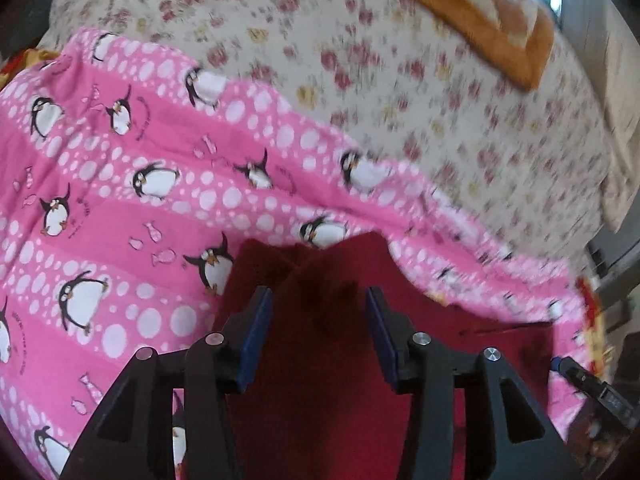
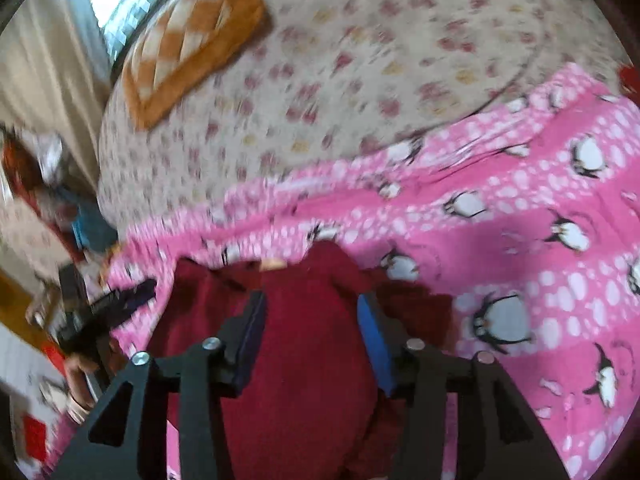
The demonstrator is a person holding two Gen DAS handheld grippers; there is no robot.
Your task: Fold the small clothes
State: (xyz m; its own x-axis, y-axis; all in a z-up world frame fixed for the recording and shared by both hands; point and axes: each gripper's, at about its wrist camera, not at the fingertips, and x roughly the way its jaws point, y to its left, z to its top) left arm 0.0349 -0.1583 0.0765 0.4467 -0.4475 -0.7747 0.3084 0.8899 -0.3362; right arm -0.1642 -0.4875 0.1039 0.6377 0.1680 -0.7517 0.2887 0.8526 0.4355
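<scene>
My left tongs (image 1: 318, 312) and right tongs (image 2: 310, 320) both stand released. The red garment (image 1: 332, 360) lies directly under both, stretching left to right on the pink blanket (image 1: 120, 200).

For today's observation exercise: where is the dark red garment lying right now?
In both wrist views the dark red garment lies at the bottom centre on the pink penguin blanket, with the floral bedsheet beyond.

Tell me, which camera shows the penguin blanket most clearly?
The left wrist view: the pink penguin blanket fills its left half, with penguins and dots sharp. The right wrist view shows the same blanket to the right, but motion blur smears the pattern along its far edge.
</scene>
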